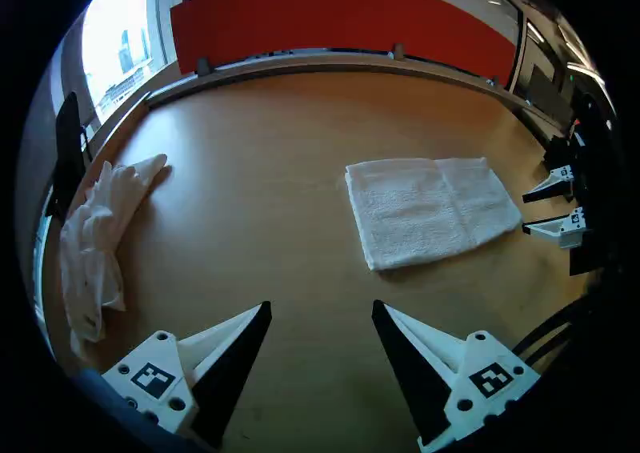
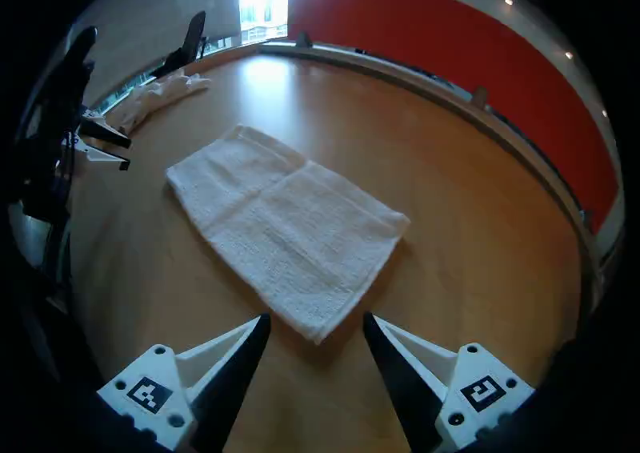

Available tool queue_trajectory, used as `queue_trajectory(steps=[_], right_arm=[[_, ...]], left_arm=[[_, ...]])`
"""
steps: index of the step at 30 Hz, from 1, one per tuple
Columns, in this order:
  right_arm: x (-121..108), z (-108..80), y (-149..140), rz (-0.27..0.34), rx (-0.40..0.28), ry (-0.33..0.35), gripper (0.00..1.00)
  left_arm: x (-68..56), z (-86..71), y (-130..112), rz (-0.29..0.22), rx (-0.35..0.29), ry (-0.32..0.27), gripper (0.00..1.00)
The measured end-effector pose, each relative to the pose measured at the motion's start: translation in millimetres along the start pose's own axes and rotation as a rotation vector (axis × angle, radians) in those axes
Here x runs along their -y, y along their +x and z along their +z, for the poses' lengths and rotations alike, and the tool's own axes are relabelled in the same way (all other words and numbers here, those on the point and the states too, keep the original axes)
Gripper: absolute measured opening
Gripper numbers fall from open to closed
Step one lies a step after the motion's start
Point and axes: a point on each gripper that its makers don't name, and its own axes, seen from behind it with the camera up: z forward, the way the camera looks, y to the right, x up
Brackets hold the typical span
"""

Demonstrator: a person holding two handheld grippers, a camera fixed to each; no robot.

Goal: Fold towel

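A folded, rectangular white terry towel is laid flat on a smooth wooden table; left gripper and right gripper are held wide

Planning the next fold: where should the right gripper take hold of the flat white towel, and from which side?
Pinch the towel by the corner nearest the right gripper, which points between its open jaws; come in low along the table from that side. The towel lies flat in layers, so a protruding corner probably offers the easiest edge.
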Motion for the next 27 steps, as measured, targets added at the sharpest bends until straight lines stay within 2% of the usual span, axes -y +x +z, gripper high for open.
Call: queue_trajectory(steps=[5, 13, 19, 25, 27], right_arm=[[-0.5, 2.4, -7.0, -0.03, 0.033, 0.011, 0.8], [-0.7, 3.5, -13.1, -0.04, 0.065, 0.024, 0.59], [0.8, 5.1, -18.0, -0.032, 0.081, 0.043, 0.38], [1.0, 6.1, -18.6, -0.024, 0.081, 0.048, 0.37], [2.0, 6.3, -18.7, -0.024, 0.081, 0.053, 0.29]], left_arm=[[4.0, -6.9, -9.6, -0.022, 0.006, 0.011, 0.94], [8.9, -14.1, -23.9, -0.044, 0.026, 0.022, 0.94], [11.0, -16.9, -26.6, -0.044, 0.03, 0.024, 0.94], [12.4, -17.9, -26.8, -0.041, 0.03, 0.024, 0.94], [12.4, -18.0, -27.1, -0.04, 0.031, 0.023, 0.94]])
